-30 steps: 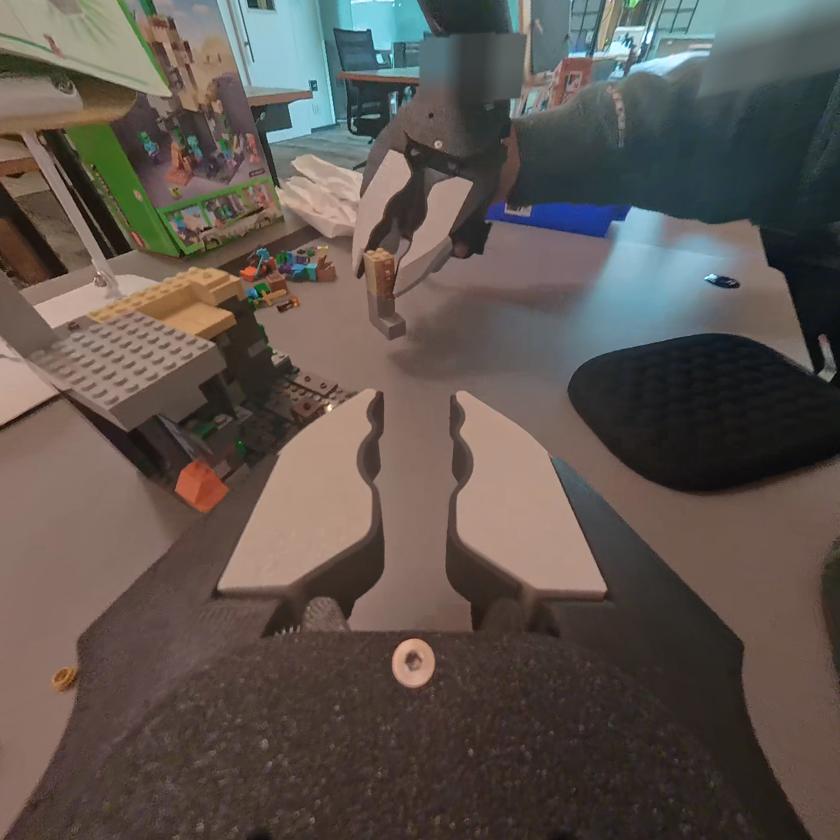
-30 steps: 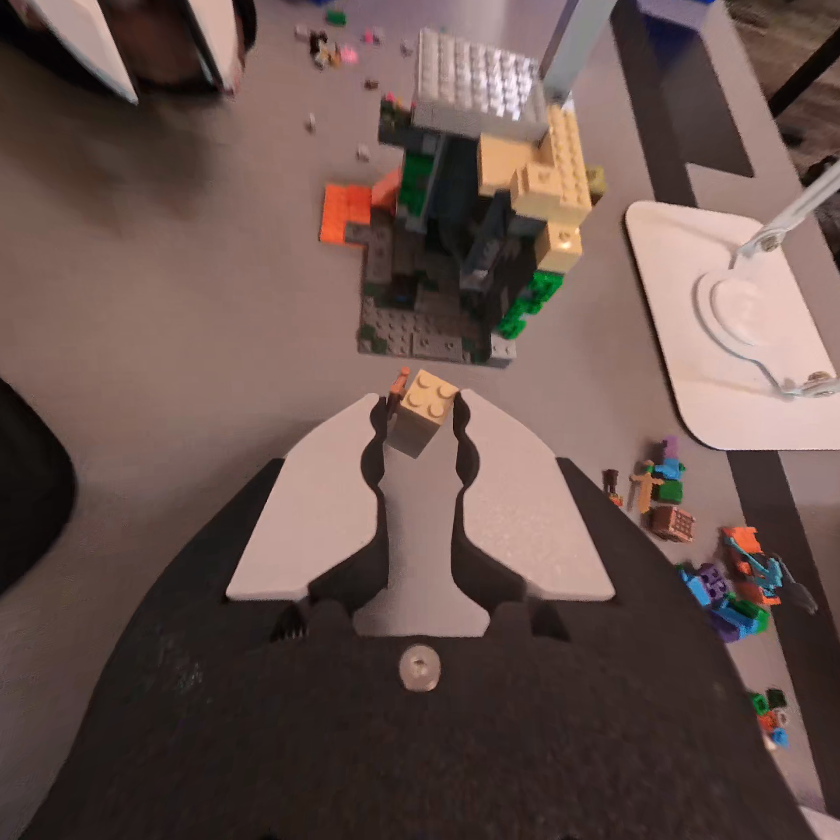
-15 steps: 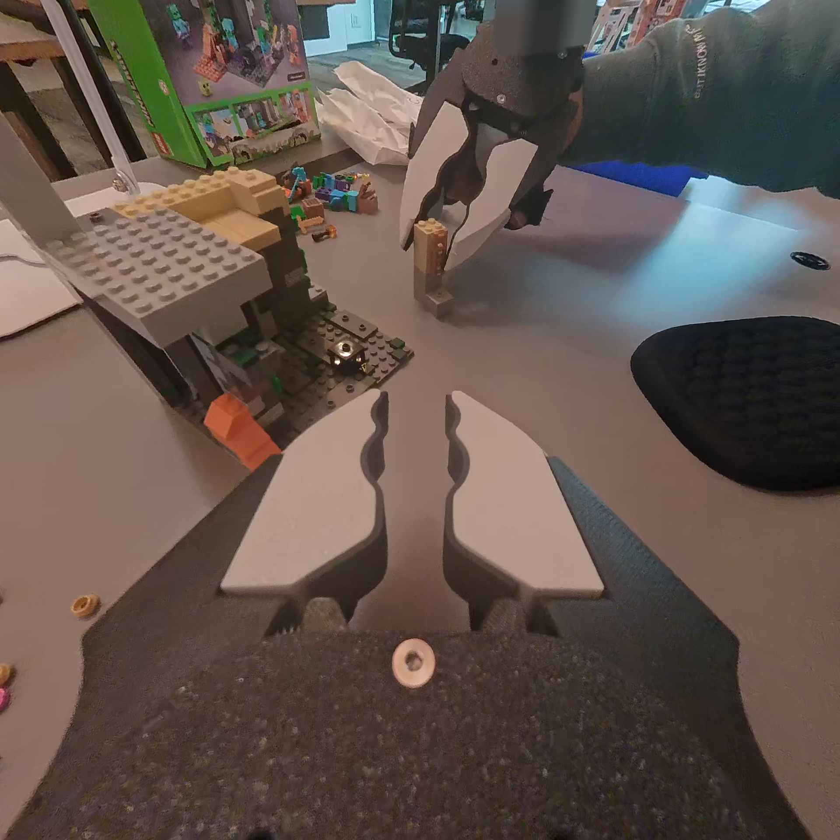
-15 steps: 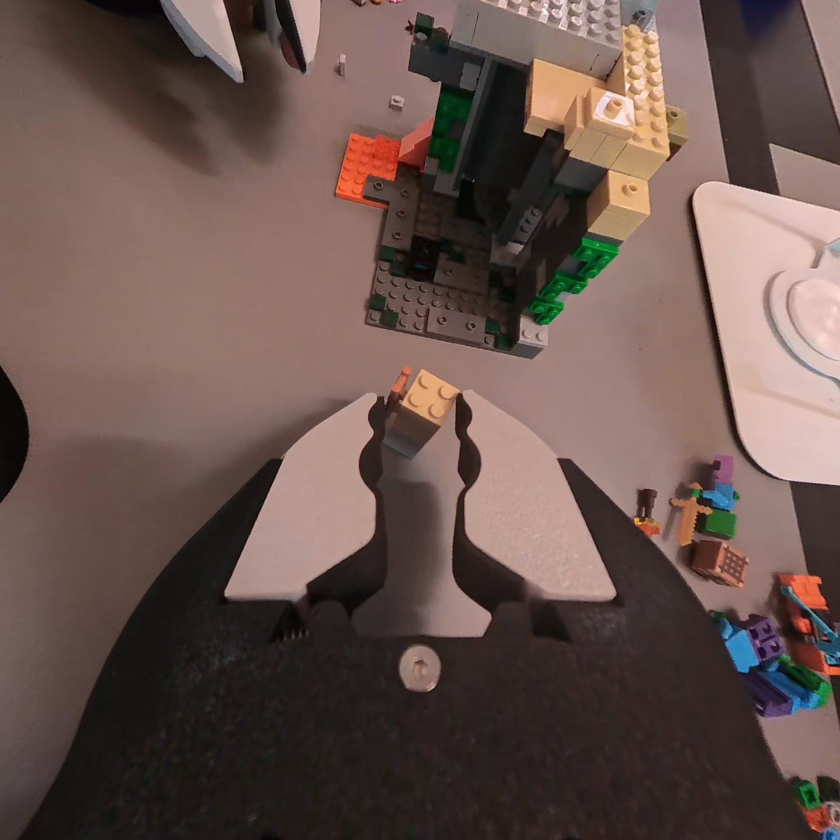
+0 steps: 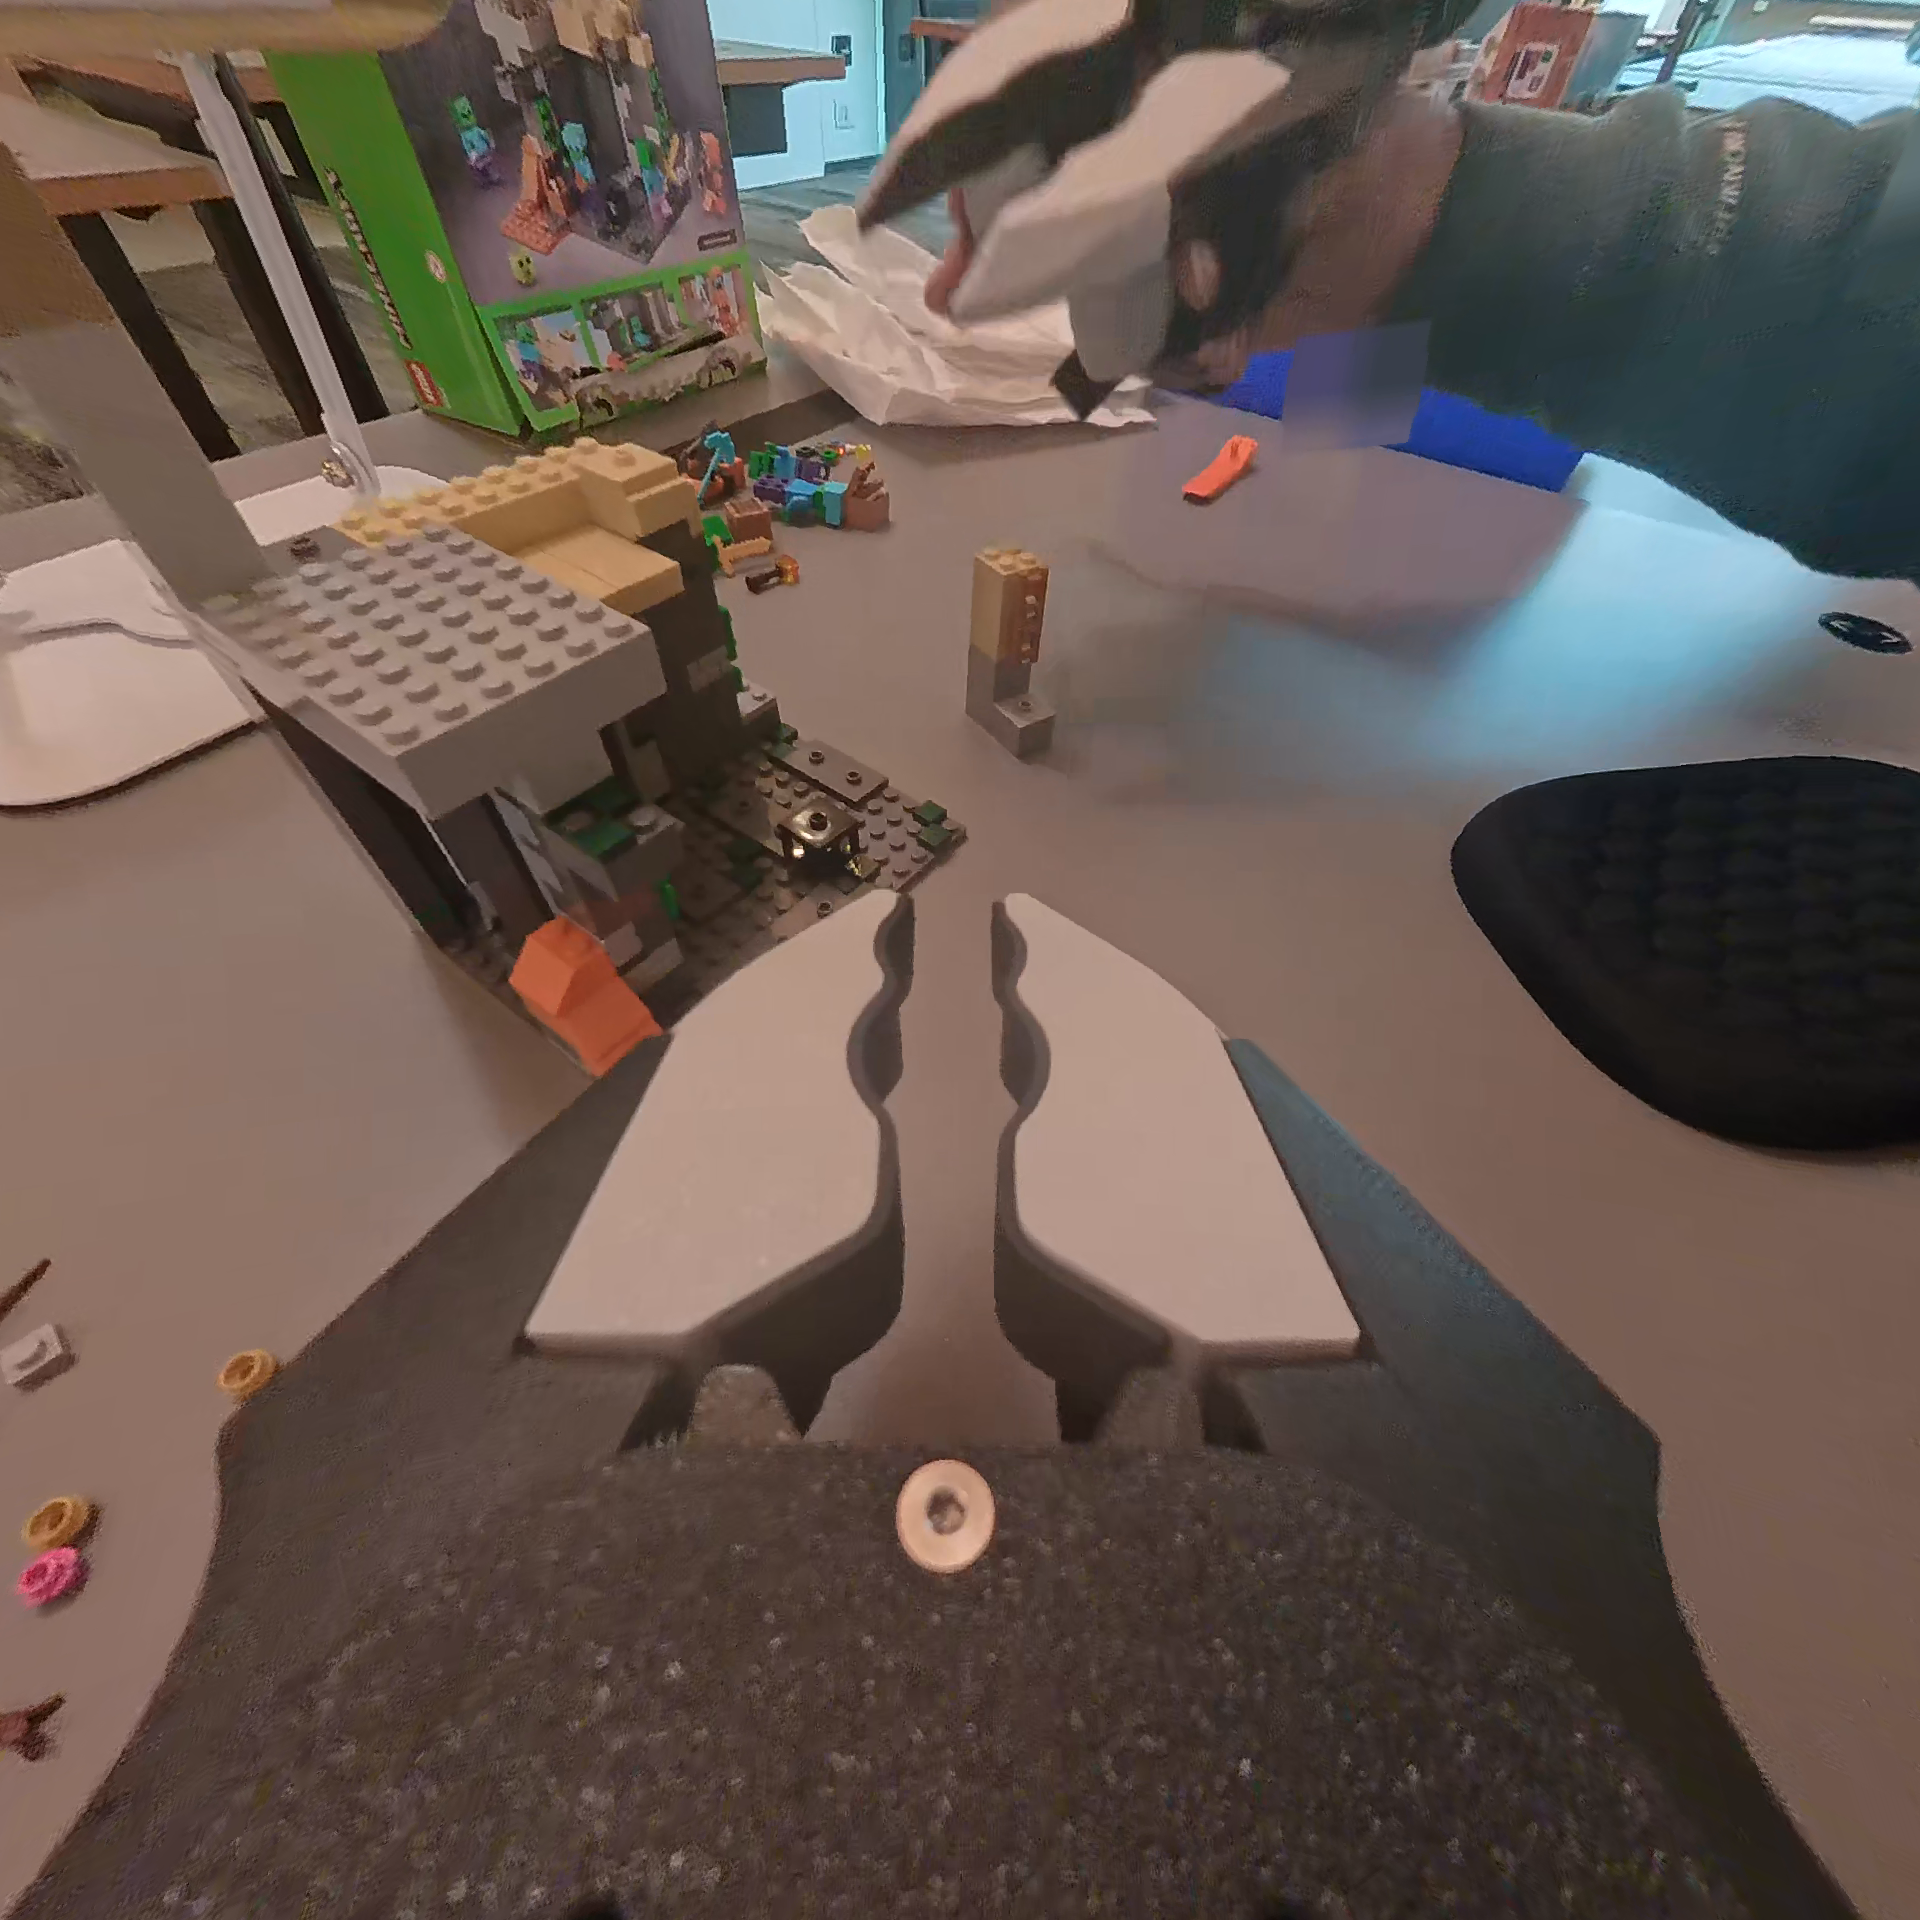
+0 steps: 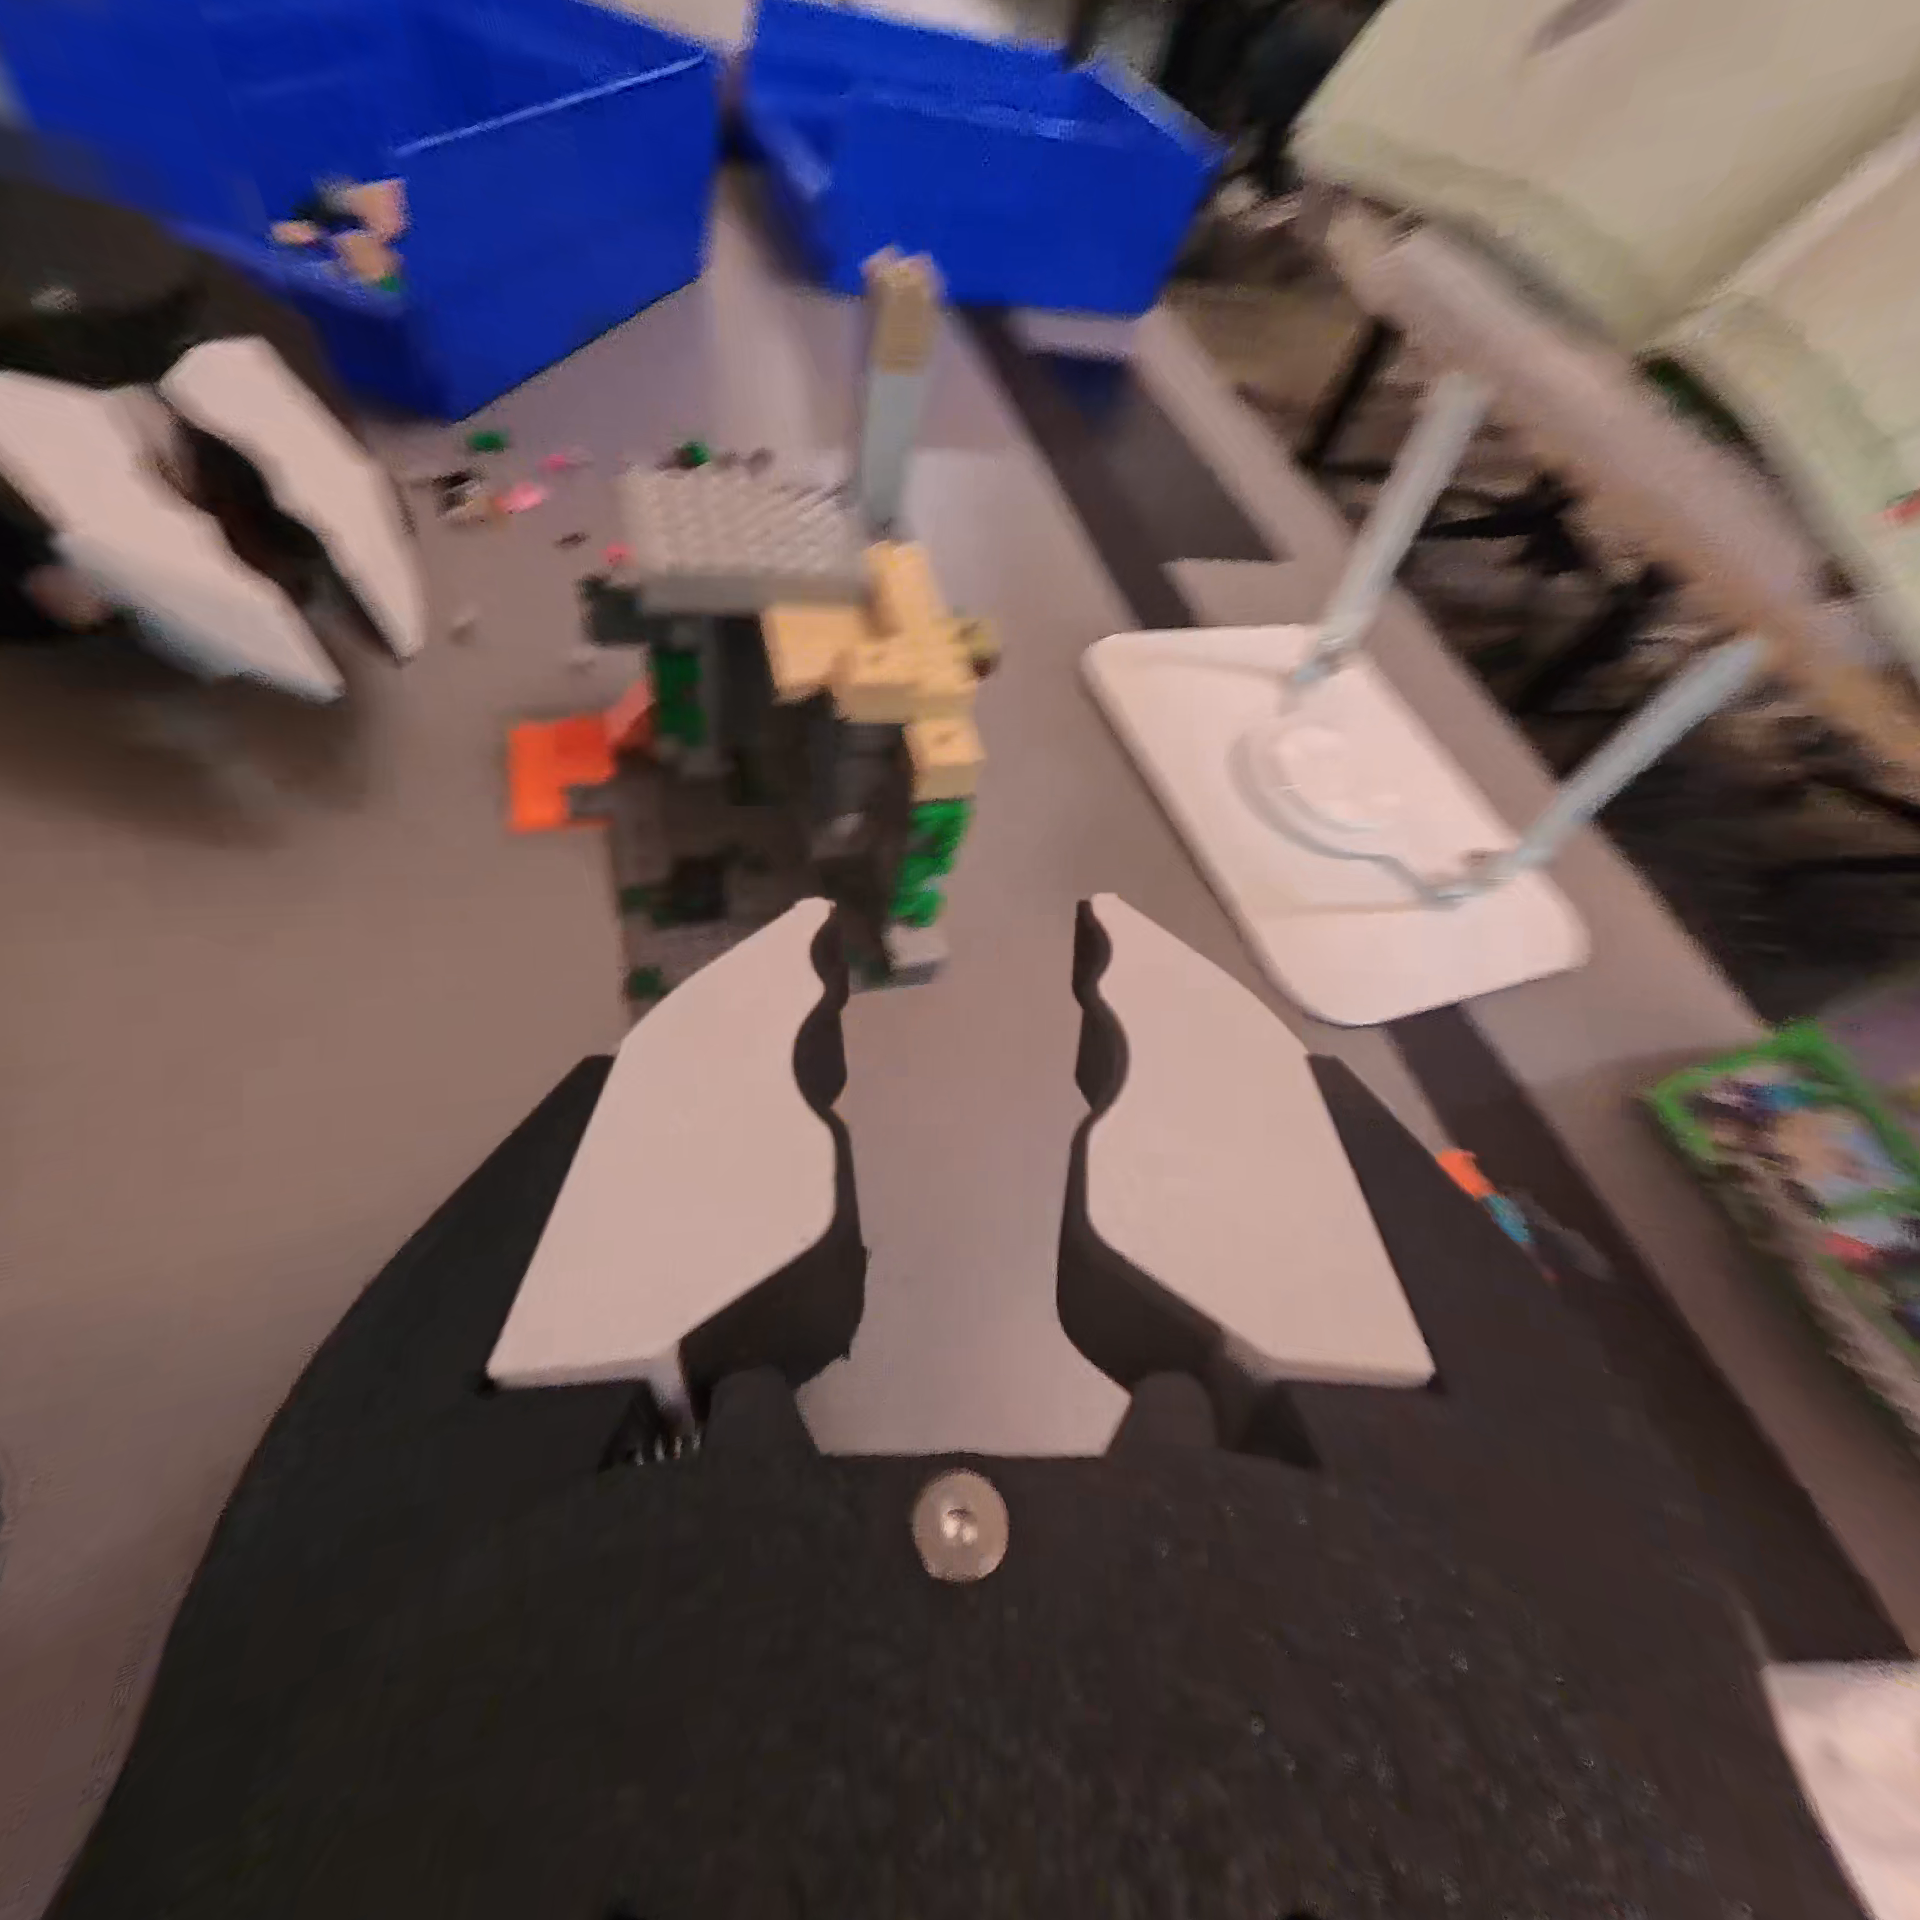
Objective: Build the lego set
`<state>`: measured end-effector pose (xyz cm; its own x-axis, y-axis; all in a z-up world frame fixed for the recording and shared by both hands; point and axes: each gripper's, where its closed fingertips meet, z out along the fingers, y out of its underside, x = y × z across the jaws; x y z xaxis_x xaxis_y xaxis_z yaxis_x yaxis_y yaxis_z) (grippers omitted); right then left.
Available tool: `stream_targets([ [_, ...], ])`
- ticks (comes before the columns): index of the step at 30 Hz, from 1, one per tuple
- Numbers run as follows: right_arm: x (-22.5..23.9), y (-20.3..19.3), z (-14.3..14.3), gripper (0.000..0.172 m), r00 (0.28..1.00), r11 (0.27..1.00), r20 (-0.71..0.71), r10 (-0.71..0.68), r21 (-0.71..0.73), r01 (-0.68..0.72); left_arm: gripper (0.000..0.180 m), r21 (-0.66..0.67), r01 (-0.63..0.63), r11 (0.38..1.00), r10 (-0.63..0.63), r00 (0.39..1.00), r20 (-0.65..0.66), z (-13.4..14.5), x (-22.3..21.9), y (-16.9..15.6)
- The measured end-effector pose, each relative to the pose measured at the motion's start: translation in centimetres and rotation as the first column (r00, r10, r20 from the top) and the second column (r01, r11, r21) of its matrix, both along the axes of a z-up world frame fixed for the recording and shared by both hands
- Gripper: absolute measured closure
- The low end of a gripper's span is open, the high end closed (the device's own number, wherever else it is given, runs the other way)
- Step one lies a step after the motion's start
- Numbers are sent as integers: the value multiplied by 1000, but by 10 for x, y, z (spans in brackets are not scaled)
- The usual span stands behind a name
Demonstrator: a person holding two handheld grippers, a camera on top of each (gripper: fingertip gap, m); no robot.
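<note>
Two hand-held grippers were over the grey table. The left gripper hovered low with its grey fingers a narrow gap apart and nothing between them; only bare tabletop showed in the gap. Nearest to it was the corner of the dark grey studded baseplate of the brick-built model with a light grey studded roof. A small tan-over-grey brick column stood upright on the table beyond, apart from both tools. The right gripper was raised above the table, its fingers spread wide and bare; the view was motion-blurred. A black textured pad lay to the right. The green printed toy box bore writing and a red logo patch, not transcribed here. Loose coloured brick pieces lay behind the model.
</note>
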<state>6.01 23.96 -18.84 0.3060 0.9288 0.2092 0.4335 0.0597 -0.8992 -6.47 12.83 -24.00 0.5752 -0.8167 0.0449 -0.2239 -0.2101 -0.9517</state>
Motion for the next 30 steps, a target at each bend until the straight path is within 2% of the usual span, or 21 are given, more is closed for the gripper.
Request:
stream_targets([
  [3,11,30,26,135,979,961,-43,-201,183,206,172,26,-10,1000,10,1000,-4,3,0,0],
  [5,24,57,41,139,937,861,-19,-347,390,327,172,28,-11,1000,11,1000,-9,2,1,0],
  [7,33,82,55,142,895,719,13,-446,601,350,172,31,-14,999,14,1000,-14,1,1,0],
  [9,38,107,66,143,862,570,45,-504,768,293,172,33,-18,999,18,1000,-19,0,0,1],
  [11,38,131,66,143,841,496,102,-531,842,211,172,41,-24,999,25,999,-21,0,-2,1],
  [13,38,154,61,143,824,487,159,-544,859,155,172,49,-33,998,35,999,-27,0,-4,2],
  [19,42,196,54,143,787,534,269,-555,840,90,172,53,-46,998,47,998,-33,0,-7,4],
  [23,43,205,50,145,777,565,315,-545,823,62,172,47,-47,998,49,998,-35,-1,-7,5],
  [30,42,208,49,158,777,588,340,-530,807,48,172,33,-39,999,40,999,-27,-2,-6,5],
])
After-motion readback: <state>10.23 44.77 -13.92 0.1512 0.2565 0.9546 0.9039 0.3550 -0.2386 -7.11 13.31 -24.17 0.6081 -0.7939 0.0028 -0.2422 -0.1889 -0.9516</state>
